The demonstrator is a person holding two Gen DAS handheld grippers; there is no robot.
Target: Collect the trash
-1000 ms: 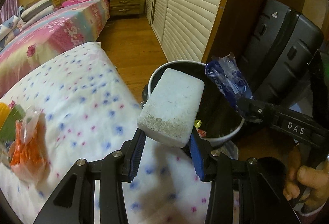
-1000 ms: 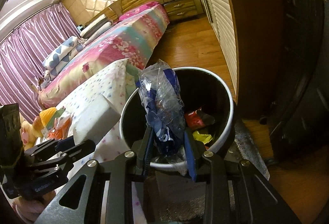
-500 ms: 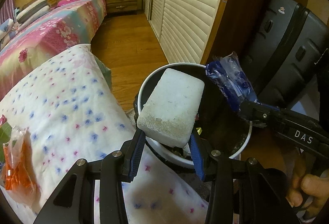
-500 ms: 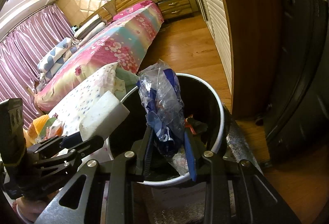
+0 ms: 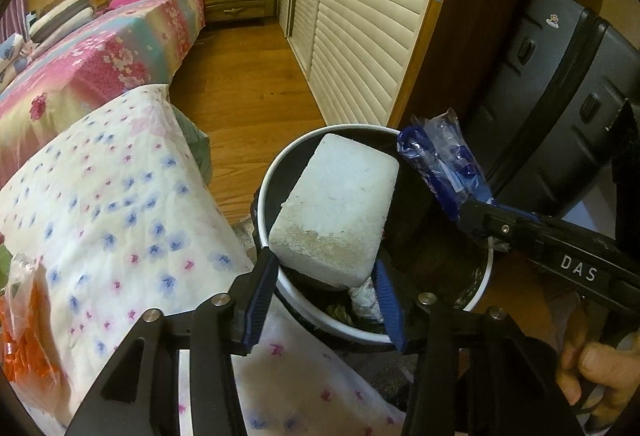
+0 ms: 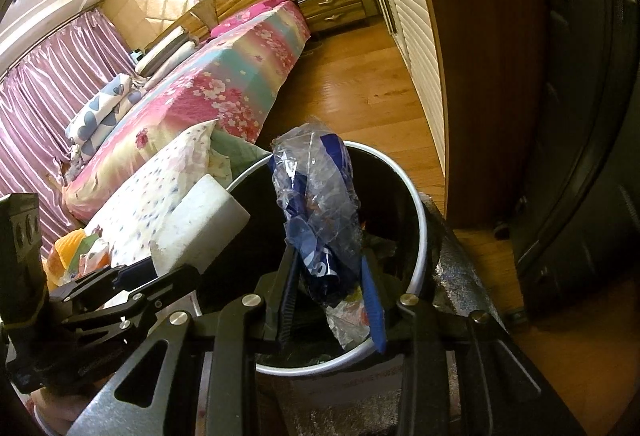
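A white foam block (image 5: 336, 203) sits between the blue pads of my left gripper (image 5: 324, 276), over the near rim of a black trash bin (image 5: 262, 203) with a white rim. The jaws are opening; both pads still touch the block's lower end. My right gripper (image 6: 330, 296) is shut on a crumpled blue and clear plastic wrapper (image 6: 320, 211), held above the bin (image 6: 418, 203). In the left wrist view the wrapper (image 5: 440, 163) and the right gripper (image 5: 468, 213) hang over the bin's far right side. Scraps of trash lie inside the bin.
A dark suitcase (image 5: 560, 95) stands right of the bin against a wooden panel. A flowered white cloth surface (image 5: 112, 195) lies left, bearing an orange plastic bag (image 5: 24, 336). Beyond are a bed (image 6: 224, 75), louvred doors (image 5: 360, 15) and wood floor (image 5: 248, 91).
Both grippers have shifted over the bin, which now lies directly under the block and the wrapper. The left jaws stand a little wider than before.
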